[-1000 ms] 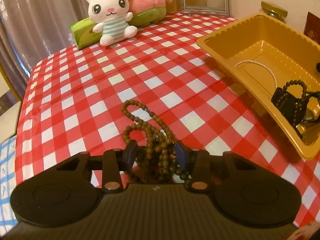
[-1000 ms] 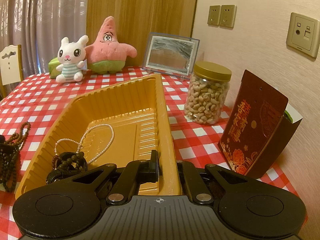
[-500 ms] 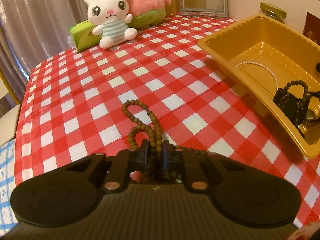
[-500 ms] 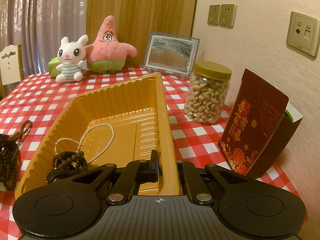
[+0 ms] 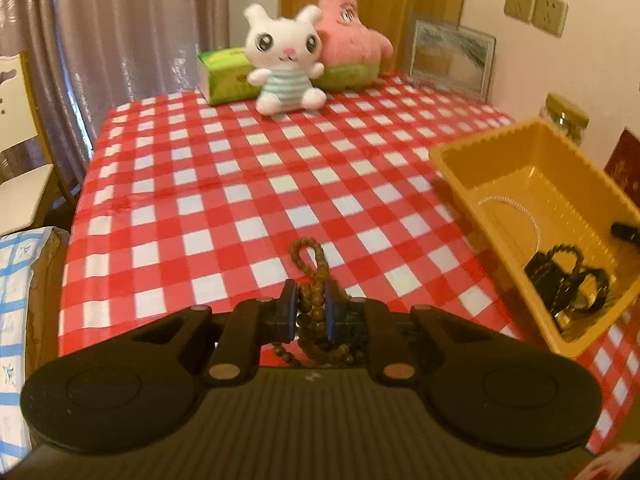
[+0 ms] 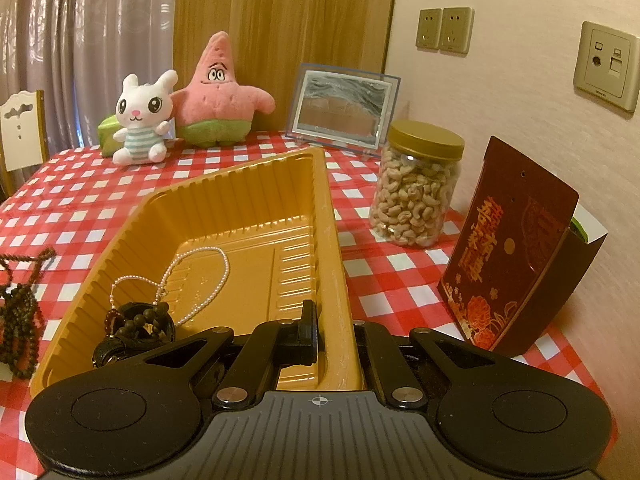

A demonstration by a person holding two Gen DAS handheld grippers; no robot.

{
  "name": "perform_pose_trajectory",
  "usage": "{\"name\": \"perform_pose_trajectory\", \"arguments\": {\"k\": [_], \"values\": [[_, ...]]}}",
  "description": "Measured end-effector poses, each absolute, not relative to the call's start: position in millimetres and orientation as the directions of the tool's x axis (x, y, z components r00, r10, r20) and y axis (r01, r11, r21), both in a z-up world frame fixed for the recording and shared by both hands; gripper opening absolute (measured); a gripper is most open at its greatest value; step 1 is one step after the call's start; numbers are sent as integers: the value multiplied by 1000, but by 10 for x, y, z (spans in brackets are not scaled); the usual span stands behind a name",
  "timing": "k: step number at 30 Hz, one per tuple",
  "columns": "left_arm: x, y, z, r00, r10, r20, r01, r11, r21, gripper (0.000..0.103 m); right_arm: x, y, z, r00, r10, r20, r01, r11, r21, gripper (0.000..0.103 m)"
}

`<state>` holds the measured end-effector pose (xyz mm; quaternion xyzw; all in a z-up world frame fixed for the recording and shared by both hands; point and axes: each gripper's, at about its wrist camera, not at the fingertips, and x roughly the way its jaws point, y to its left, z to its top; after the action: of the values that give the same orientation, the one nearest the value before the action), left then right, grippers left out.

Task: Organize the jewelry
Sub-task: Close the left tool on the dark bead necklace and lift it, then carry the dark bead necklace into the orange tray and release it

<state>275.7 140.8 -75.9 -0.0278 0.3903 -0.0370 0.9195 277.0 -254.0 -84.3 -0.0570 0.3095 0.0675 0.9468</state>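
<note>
A long brown wooden bead necklace (image 5: 316, 268) hangs bunched between the blue pads of my left gripper (image 5: 312, 310), which is shut on it. It is raised over the red checked tablecloth (image 5: 240, 200), one loop sticking forward. The same beads dangle at the left edge of the right wrist view (image 6: 20, 320). The yellow plastic tray (image 5: 500, 160) lies to the right of the beads. Inside the tray (image 6: 240, 176) are a pearl necklace (image 6: 200, 276) and a dark bead bracelet (image 6: 140, 320). My right gripper (image 6: 336, 336) is shut on the tray's near side wall.
At the back stand a white plush bunny (image 5: 286, 68), a pink star plush (image 5: 352, 40), a green box (image 5: 224, 76) and a picture frame (image 6: 344, 110). Right of the tray are a cashew jar (image 6: 416, 188) and a dark red box (image 6: 508, 256). A chair (image 5: 16, 152) stands left.
My left gripper's jaws closed on the brown beads and rose, lifting the bunch off the tablecloth. The view now looks farther over the table. My right gripper kept still on the tray.
</note>
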Motion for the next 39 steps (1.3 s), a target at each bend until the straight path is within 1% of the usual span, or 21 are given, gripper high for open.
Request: {"name": "perform_pose_trajectory", "arguments": {"k": [12, 25, 34, 39], "values": [[2586, 1417, -182, 759, -125, -639, 58, 991, -124, 12, 2770, -2479, -838, 802, 101, -588, -172, 983, -65, 4], [2527, 1134, 150, 789, -198, -581, 125, 979, -164, 12, 2771, -2438, -794, 806, 109, -582, -178, 982, -63, 3], [2602, 751, 293, 788, -313, -530, 237, 949, -208, 12, 2769, -2432, -786, 805, 112, -583, -179, 982, -59, 3], [2711, 487, 415, 786, -394, -476, 319, 918, -234, 12, 2766, -2419, -778, 805, 115, -582, -181, 982, -56, 3]]}}
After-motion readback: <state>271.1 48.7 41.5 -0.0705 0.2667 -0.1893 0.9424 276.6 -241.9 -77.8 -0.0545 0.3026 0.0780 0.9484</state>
